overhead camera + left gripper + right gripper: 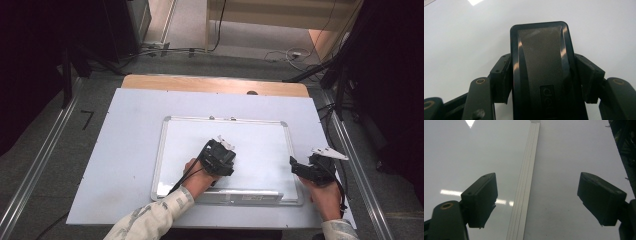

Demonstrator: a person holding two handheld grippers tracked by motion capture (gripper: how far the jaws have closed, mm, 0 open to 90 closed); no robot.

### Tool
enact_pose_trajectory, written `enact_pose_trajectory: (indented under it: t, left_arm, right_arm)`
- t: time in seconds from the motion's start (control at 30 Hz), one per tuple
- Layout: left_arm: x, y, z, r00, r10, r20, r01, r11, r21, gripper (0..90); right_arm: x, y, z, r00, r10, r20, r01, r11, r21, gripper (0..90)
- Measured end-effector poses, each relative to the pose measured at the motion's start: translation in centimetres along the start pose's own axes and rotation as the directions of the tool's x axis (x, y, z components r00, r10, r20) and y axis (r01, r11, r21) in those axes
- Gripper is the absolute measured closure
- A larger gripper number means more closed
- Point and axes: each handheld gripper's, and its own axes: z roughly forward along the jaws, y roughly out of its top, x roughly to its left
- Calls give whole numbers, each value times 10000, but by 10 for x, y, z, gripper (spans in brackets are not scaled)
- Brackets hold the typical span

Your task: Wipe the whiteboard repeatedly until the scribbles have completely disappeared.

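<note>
The whiteboard (260, 145) lies flat on the worktop (125, 150), its silver frame leaving bare margin on all sides, widest toward the far edge and narrowest along the near one, where the pen tray (247, 196) runs. Most of the board's white face is open, with free room to the left of and beyond the left hand-held gripper (219, 156), which sits over the board's near middle. Its jaws are clamped on the eraser (544, 72), a black oblong block with rounded corners, a glossy rim and a matt top bearing a partly visible brand mark; the eraser lies against the board's surface. The right hand-held gripper (300, 167) hovers at the board's right edge, jaws apart with nothing between them, straddling the frame strip (525, 187). Past the worktop's far edge, cables (285, 54) trail on the floor.
</note>
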Motion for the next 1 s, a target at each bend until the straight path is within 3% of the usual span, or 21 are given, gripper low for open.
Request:
enact_pose_trajectory:
  t: [1.0]
  left_arm:
    - [37,-23,-17,9992,-313,-235,315,9995,58,392]
  right_arm:
    - [0,-1,1,10000,-42,37,41,10000,47,152]
